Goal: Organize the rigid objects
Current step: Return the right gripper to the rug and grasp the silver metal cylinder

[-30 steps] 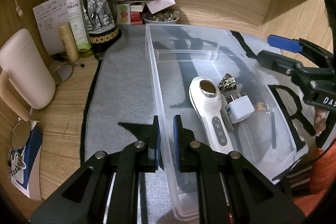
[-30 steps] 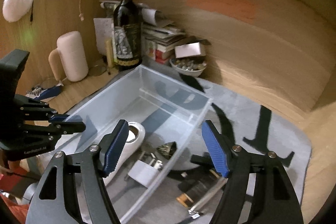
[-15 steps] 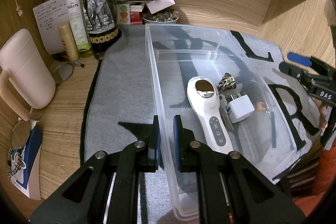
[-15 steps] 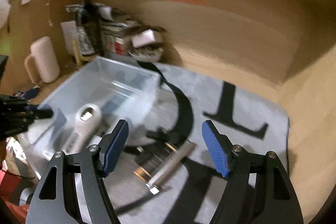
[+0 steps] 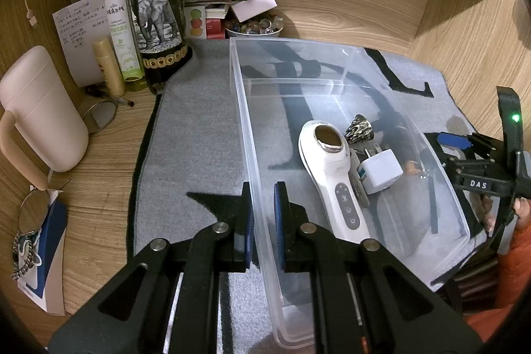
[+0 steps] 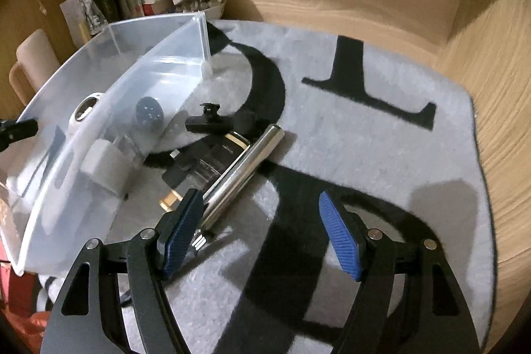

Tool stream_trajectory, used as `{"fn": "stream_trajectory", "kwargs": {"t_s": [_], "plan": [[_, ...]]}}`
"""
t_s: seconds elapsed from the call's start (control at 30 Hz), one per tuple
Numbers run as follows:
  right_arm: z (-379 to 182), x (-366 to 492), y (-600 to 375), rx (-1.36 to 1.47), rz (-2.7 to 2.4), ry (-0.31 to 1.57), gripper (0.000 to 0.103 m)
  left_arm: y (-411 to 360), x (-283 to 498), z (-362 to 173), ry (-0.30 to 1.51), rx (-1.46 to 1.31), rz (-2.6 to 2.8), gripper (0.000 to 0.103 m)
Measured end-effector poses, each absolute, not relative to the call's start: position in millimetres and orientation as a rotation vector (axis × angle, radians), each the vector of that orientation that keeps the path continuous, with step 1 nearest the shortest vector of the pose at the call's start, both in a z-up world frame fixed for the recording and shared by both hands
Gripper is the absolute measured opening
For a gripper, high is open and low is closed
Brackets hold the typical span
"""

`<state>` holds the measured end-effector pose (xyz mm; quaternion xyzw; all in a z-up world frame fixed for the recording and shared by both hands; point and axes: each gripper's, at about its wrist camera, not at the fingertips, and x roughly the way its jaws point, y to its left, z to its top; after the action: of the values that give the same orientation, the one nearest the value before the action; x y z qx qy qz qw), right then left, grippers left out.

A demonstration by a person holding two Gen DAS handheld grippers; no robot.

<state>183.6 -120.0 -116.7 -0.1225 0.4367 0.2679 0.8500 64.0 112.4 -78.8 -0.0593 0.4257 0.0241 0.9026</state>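
Observation:
A clear plastic bin (image 5: 242, 108) lies on a grey mat. My left gripper (image 5: 264, 214) is shut on the bin's near wall. Inside lie a white handheld device (image 5: 328, 175), a white plug adapter (image 5: 380, 170) and a small metal bell (image 5: 360, 128). My right gripper (image 6: 262, 234) is open and empty, low over the mat just right of the bin (image 6: 109, 95). Between its fingers and the bin lie a silver metal cylinder (image 6: 245, 168), a clear perfume bottle (image 6: 205, 168) and a black clip-like piece (image 6: 212, 121). The right gripper also shows in the left wrist view (image 5: 464, 151).
A wine bottle (image 5: 156, 15), a green spray bottle (image 5: 121, 25), a pink mug (image 5: 39, 108), papers and a bowl of trinkets (image 5: 254, 25) crowd the back left. Glasses (image 5: 99, 111) lie on the wooden desk. Wooden walls close the back and right.
My right gripper has swung from above the bin down to the mat on its right, toward the cylinder and bottle. My left gripper has held still on the bin wall.

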Motion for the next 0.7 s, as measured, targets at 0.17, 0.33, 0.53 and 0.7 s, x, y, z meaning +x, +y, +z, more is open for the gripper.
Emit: {"fn": "stream_trajectory", "kwargs": {"t_s": [0.17, 0.33, 0.53, 0.7], "plan": [[-123.1, 193.1, -115.1, -0.246, 0.562, 0.940, 0.069, 112.4, 63.7, -78.8, 0.880, -0.122, 0.050, 0.010], [-131.3, 194.6, -111.4, -0.288, 0.542, 0.932, 0.055, 112.3, 63.7, -78.8, 0.880, -0.122, 0.050, 0.010], [-128.3, 187.2, -109.9, -0.321, 0.556, 0.901, 0.019, 112.0, 63.6, -78.6, 0.879, -0.123, 0.050, 0.010], [-126.1, 187.5, -111.5, -0.322, 0.552, 0.892, 0.014, 112.1, 63.6, -78.7, 0.880, -0.122, 0.050, 0.010]]}}
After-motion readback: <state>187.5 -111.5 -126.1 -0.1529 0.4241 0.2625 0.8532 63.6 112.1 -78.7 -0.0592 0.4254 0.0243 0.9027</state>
